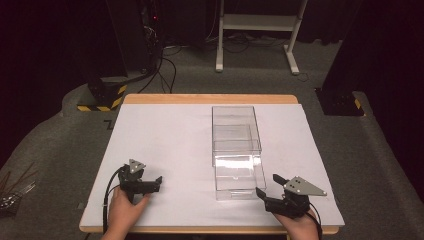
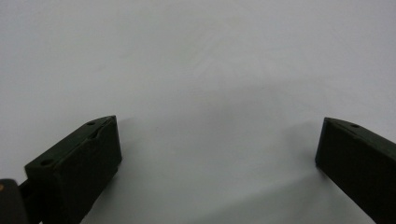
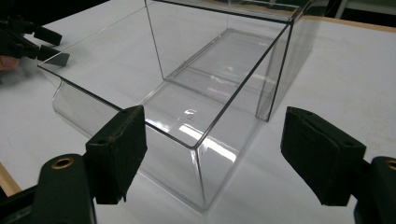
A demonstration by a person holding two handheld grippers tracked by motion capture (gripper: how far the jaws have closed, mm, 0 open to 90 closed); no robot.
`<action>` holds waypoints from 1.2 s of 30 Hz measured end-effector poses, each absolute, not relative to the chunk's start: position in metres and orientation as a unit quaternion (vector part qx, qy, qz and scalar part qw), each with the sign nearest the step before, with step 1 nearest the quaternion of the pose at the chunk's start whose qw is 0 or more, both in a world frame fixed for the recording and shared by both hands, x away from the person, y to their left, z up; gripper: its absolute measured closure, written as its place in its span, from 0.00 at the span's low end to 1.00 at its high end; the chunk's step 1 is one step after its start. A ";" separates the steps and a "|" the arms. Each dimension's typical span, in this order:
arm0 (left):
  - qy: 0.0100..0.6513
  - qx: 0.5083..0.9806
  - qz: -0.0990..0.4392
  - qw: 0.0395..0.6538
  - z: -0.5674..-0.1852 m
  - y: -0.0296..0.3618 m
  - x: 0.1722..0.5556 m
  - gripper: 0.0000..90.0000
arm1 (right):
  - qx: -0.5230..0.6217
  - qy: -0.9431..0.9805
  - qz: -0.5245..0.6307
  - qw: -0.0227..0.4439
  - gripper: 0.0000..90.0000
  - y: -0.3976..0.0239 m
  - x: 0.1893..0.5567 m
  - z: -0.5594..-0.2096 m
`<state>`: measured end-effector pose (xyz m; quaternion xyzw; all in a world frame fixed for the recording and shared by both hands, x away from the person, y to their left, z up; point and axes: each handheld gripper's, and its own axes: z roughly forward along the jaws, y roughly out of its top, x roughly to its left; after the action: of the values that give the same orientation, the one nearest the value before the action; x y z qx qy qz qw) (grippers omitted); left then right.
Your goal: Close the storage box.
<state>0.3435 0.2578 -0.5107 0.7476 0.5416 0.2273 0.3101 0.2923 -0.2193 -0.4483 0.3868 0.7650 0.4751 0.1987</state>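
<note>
On the white counter [image 1: 165, 135] stands a clear drawer box [image 1: 236, 131], a little right of the centre, and its clear drawer [image 1: 239, 177] is pulled out toward the person, at 6 o'clock from the box. The right hand-held gripper [image 1: 266, 186] rests just at 4 o'clock of the drawer front, with its jaws released and wide apart; in the right gripper view the near corner of the drawer [image 3: 198, 154] lies between them, not yet touched. The left hand-held gripper [image 1: 156, 182] waits well apart at 9 o'clock from the drawer, also released, with only bare counter between its jaws.

The step in hand seems to be taking hold of the drawer front to slide it. To do it well, I think the right hand-held gripper should turn to meet the front wall squarely, close on the wall rather than on the corner, and then move straight along the box. The plastic is smooth, so a skew grip may slip or jam the drawer. The left one could steady the box.
</note>
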 end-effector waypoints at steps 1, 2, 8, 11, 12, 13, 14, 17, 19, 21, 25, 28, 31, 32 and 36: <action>0.542 0.748 0.227 0.310 -0.511 0.258 0.343 0.00 | 0.387 0.765 0.476 0.198 0.25 -0.219 0.292 -0.448; 0.542 0.747 0.227 0.310 -0.511 0.258 0.343 0.00 | 0.385 0.765 0.476 0.200 0.25 -0.219 0.293 -0.448; 0.542 0.748 0.227 0.310 -0.511 0.258 0.344 0.00 | 0.385 0.761 0.481 0.202 0.25 -0.217 0.295 -0.449; 0.542 0.747 0.227 0.310 -0.511 0.258 0.344 0.00 | 0.388 0.759 0.481 0.205 0.25 -0.216 0.298 -0.449; 0.542 0.747 0.227 0.310 -0.511 0.258 0.344 0.00 | 0.389 0.758 0.481 0.206 0.25 -0.216 0.300 -0.449; 0.542 0.747 0.227 0.310 -0.511 0.258 0.344 0.00 | 0.391 0.757 0.481 0.206 0.25 -0.216 0.302 -0.449; 0.542 0.747 0.227 0.310 -0.511 0.258 0.344 0.00 | 0.391 0.757 0.481 0.206 0.25 -0.216 0.303 -0.449; 0.542 0.747 0.227 0.310 -0.511 0.258 0.343 0.00 | 0.393 0.756 0.481 0.205 0.27 -0.216 0.304 -0.450; 0.542 0.747 0.227 0.310 -0.511 0.258 0.343 0.00 | 0.393 0.755 0.482 0.206 0.27 -0.217 0.303 -0.450; 0.542 0.747 0.227 0.311 -0.511 0.258 0.344 0.00 | 0.393 0.758 0.480 0.203 0.27 -0.219 0.299 -0.453; 0.542 0.747 0.227 0.310 -0.511 0.258 0.343 0.00 | 0.390 0.765 0.471 0.202 0.27 -0.217 0.298 -0.457; 0.542 0.747 0.227 0.310 -0.511 0.258 0.343 0.00 | 0.387 0.774 0.460 0.199 0.27 -0.213 0.299 -0.462; 0.542 0.747 0.227 0.310 -0.511 0.258 0.344 0.00 | 0.387 0.777 0.456 0.198 0.27 -0.210 0.300 -0.464; 0.542 0.747 0.227 0.310 -0.511 0.258 0.344 0.00 | 0.387 0.778 0.454 0.199 0.27 -0.209 0.301 -0.466; 0.542 0.747 0.227 0.310 -0.511 0.258 0.343 0.00 | 0.389 0.777 0.453 0.200 0.27 -0.207 0.302 -0.467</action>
<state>0.3435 0.2577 -0.5106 0.7472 0.5421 0.2270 0.3104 0.3021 -0.2071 -0.4674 0.3893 0.7769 0.4526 0.2003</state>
